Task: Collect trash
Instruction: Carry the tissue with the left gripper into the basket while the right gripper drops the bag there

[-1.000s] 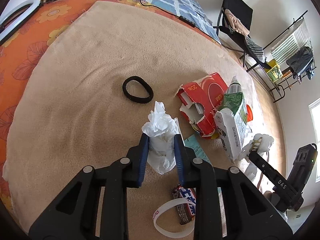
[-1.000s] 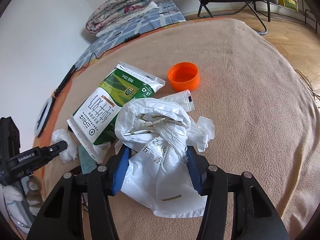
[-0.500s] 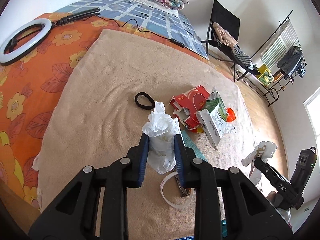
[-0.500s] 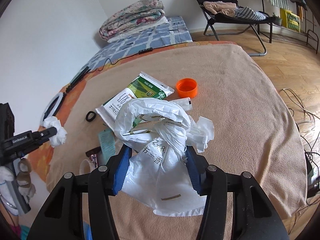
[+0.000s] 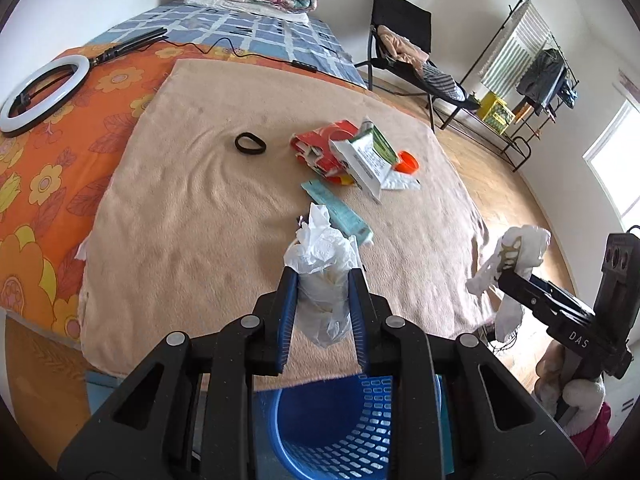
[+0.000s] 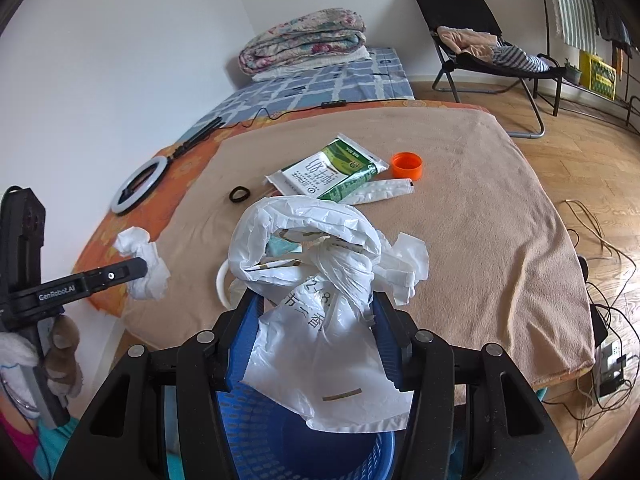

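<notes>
My left gripper [image 5: 322, 280] is shut on a crumpled white tissue [image 5: 320, 248], held above the near edge of the bed. Below it stands a blue mesh bin [image 5: 340, 428]. My right gripper [image 6: 316, 304] is shut on a knotted white plastic bag [image 6: 320, 280], which hangs over the same blue bin [image 6: 288, 440]. On the tan blanket [image 5: 192, 220] lie a green-white carton [image 6: 328, 170], a red box [image 5: 320, 144], an orange cap [image 6: 407, 165], a teal slip [image 5: 336, 208] and a white wrapper [image 6: 380, 191]. The right gripper [image 5: 504, 276] with its bag shows at the far right of the left wrist view.
A black hair tie [image 5: 250, 145] lies on the blanket. A ring light [image 5: 40, 92] rests on the orange floral sheet. A folded quilt [image 6: 304, 40] sits at the bed's head. A black chair [image 6: 480, 48], a clothes rack [image 5: 532, 60] and floor cables [image 6: 600, 260] stand to the right.
Both grippers pulled back and up from the blanket with tissue and bag still held. The blue bin has come into view beneath both.
</notes>
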Motion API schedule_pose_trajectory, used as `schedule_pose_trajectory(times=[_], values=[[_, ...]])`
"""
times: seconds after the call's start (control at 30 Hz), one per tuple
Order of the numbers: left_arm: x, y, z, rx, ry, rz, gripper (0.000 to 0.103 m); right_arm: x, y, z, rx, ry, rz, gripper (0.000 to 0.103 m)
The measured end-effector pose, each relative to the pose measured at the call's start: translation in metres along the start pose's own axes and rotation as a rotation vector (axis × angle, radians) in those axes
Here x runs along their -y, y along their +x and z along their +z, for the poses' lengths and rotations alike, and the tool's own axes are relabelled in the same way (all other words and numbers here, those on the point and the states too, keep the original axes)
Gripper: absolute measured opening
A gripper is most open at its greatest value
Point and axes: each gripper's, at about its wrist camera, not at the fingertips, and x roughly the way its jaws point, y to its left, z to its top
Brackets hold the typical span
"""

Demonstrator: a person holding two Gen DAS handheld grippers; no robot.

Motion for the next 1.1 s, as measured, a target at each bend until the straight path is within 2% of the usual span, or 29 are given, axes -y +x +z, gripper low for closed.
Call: schedule_pose_trajectory(times=[0.47, 0.8, 1.03, 1.1], values=[[0.037, 0.017, -0.081, -0.149, 0.117, -0.025, 0.025, -0.027, -0.015, -0.059, -0.055, -0.091, -0.012, 0.054], [0.043, 0.019, -0.106, -0.205, 0.175, -0.015, 0.025, -0.035, -0.003, -0.091, -0.124, -0.098, -0.021, 0.054], [0.041, 0.019, -0.105, -0.215, 0.171, -0.017, 0.039, -0.031, -0.001, -0.101, -0.158, -0.079, -0.033, 0.056], [0.042, 0.018, -0.105, -0.211, 0.174, -0.012, 0.048, -0.029, -0.001, -0.103, -0.163, -0.073, -0.037, 0.058]])
